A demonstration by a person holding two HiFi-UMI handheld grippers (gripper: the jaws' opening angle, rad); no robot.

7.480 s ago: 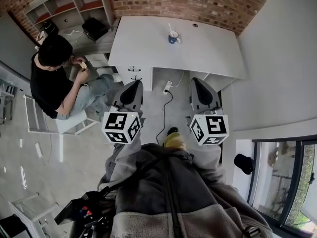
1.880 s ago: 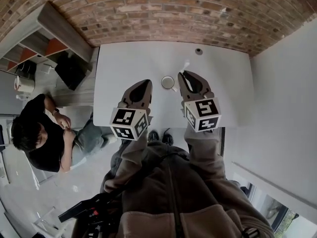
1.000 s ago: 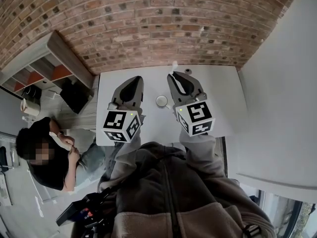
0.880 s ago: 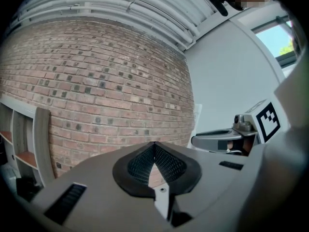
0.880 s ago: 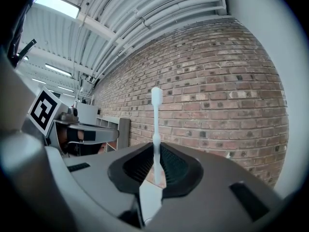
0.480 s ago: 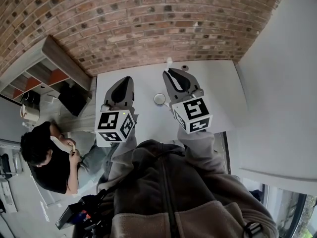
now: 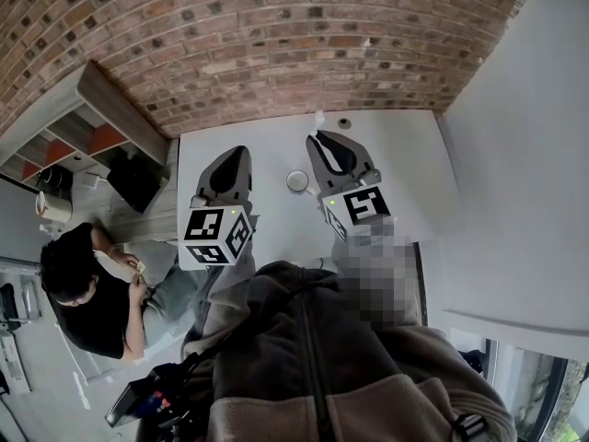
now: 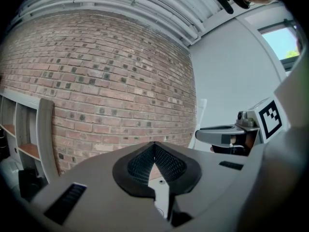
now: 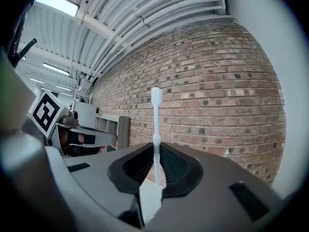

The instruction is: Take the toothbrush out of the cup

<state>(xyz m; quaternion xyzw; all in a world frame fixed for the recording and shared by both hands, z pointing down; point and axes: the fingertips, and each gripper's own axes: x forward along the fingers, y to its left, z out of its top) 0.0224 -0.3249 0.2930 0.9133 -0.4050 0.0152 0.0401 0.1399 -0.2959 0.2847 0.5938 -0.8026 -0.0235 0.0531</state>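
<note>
Brick wall ran along the far side of the white table (image 7: 405,164) in the head view, and the cup (image 7: 297,180) sat between the left gripper (image 7: 228,158) and the right gripper (image 7: 326,142). Left gripper view: jaws pressed together on nothing. Right gripper view: jaws clamped on the toothbrush (image 9: 155,124), upright, brush end up, apparently clear of the cup. I'd keep the squeeze firm and carry it well away from the rim.

The lower handle of the toothbrush (image 9: 155,115) is hidden inside the right claw (image 9: 155,152), and the cup (image 7: 297,181) is too small to show its inside.
</note>
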